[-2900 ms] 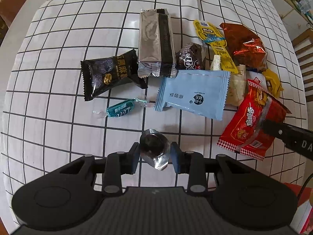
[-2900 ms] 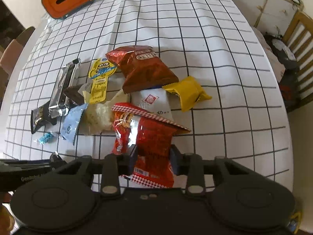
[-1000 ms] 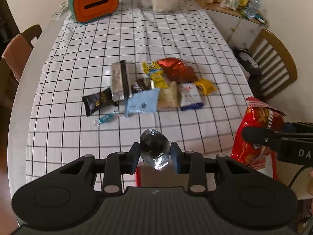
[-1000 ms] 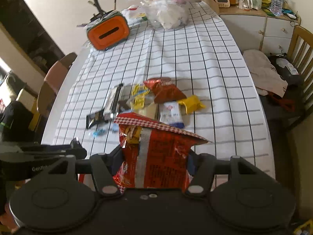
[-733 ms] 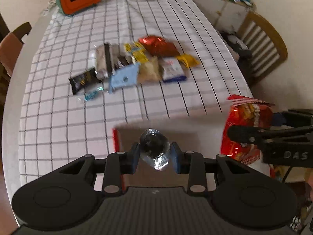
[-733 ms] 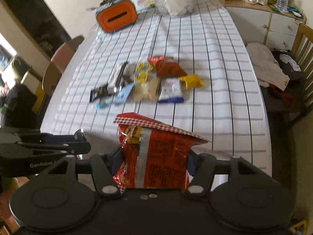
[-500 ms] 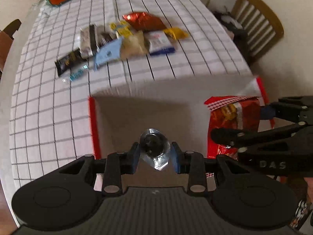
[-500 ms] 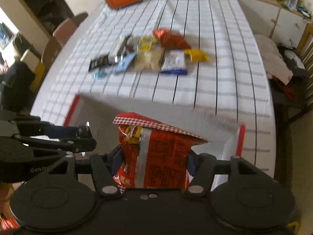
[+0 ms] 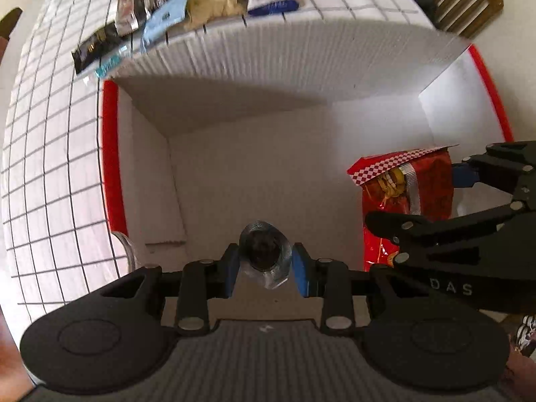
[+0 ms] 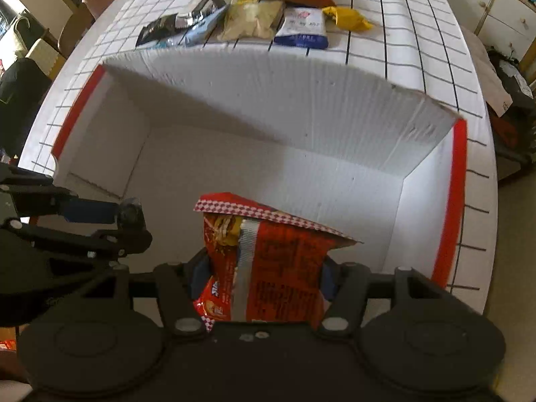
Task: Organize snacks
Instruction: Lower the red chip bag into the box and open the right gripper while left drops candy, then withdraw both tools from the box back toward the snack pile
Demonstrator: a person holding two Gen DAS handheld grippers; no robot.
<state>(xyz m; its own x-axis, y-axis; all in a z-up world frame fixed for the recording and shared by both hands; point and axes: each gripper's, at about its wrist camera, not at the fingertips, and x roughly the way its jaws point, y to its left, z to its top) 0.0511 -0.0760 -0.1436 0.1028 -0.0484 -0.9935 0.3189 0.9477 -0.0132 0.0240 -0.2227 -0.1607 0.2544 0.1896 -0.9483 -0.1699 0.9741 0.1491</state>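
My left gripper (image 9: pixel 265 261) is shut on a small silver-wrapped snack (image 9: pixel 264 254) and holds it over the open white box (image 9: pixel 268 174) with red edges. My right gripper (image 10: pixel 261 274) is shut on a red snack bag (image 10: pixel 264 261) with a checkered top, held inside the box mouth (image 10: pixel 301 127). The red bag (image 9: pixel 408 194) and the right gripper (image 9: pixel 452 221) show at the right of the left wrist view. The left gripper (image 10: pixel 100 217) shows at the left of the right wrist view. Several other snacks (image 10: pixel 254 16) lie on the checkered tablecloth beyond the box.
The box stands at the near edge of the table (image 9: pixel 50 134). Snacks lie beyond its far wall, among them a yellow packet (image 10: pixel 348 16), a white-and-blue packet (image 10: pixel 301 26) and a black packet (image 10: pixel 155 30). A wooden chair (image 9: pixel 462 0) stands at the right.
Both grippers have carried their snacks back from the table and down over the box. The box now fills both views, and the snack pile has receded to the top.
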